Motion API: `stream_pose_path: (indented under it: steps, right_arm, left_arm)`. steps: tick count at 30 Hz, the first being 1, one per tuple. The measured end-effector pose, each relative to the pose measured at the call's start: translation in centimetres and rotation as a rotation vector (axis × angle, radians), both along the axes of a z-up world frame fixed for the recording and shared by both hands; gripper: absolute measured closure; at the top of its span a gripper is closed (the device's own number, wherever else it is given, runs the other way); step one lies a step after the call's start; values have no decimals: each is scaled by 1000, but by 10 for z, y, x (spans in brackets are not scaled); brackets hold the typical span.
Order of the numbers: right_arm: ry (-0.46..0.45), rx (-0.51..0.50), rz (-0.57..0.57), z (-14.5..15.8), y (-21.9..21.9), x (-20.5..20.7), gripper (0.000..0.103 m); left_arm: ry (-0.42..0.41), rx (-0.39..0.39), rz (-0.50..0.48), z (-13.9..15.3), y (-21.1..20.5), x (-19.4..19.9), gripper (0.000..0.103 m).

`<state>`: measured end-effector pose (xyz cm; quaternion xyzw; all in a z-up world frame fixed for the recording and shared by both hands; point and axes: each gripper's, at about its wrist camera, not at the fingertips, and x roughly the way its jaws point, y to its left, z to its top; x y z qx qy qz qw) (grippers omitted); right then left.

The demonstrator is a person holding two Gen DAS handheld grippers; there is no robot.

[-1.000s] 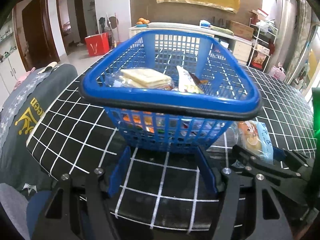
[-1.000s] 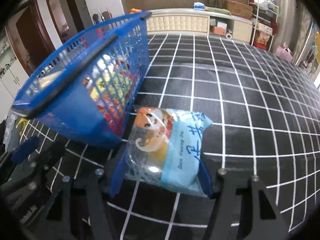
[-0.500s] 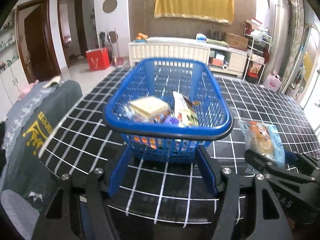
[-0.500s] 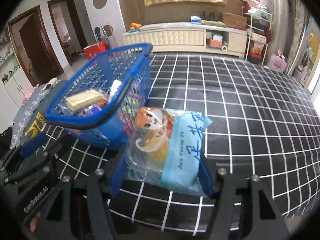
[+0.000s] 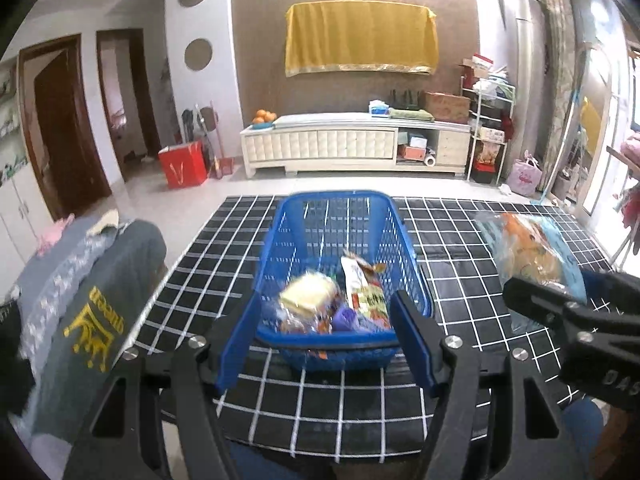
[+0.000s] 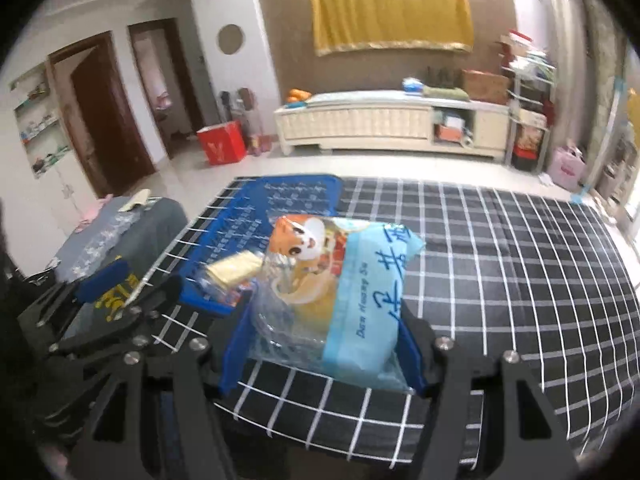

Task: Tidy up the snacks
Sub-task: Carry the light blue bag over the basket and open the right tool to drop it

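right claw (image 6: 324,344) clamped on a light-blue snack bag (image 6: 352,304), carried in the air just right of the blue basket (image 5: 344,264) – not yet over its rim. left claw (image 5: 324,344) half wide, nothing between its blue pads, hanging in front of the basket's near wall. basket standing on the black checked counter (image 5: 480,248), already holding a pale cracker pack (image 5: 308,292) and other wrapped snacks.

likely trouble from here – slick, puffy film sliding out of the pads, gripped only at its lower end, bag flopping forward. could also catch the basket rim on the way in and tip or shove the light basket, since nothing steadies it. letting go too early would drop it onto the counter beside the basket.
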<state>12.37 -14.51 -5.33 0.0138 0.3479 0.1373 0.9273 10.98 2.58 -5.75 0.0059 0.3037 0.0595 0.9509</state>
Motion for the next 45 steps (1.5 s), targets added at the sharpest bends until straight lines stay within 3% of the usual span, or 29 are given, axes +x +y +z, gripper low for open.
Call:
stream_pose_path:
  steps: [6, 12, 19, 24, 35, 39, 45]
  right_arm:
    - [2, -29, 36, 21, 12, 25, 35]
    - [44, -49, 89, 25, 34, 65, 35]
    - [131, -90, 163, 0, 72, 117, 35]
    - [232, -122, 201, -36, 89, 148, 35]
    - [381, -141, 225, -79, 94, 165, 34]
    - [407, -196, 218, -87, 95, 162, 33]
    - [440, -162, 238, -84, 92, 158, 30]
  left_arm:
    - [10, 1, -63, 22, 19, 23, 38]
    - [101, -14, -118, 28, 46, 68, 38]
    - [176, 5, -96, 7, 78, 117, 38]
    - [220, 15, -55, -20, 96, 138, 38]
    - [249, -49, -23, -37, 110, 149, 38]
    - [247, -39, -13, -38, 107, 147, 38]
    - [241, -39, -21, -34, 106, 141, 38]
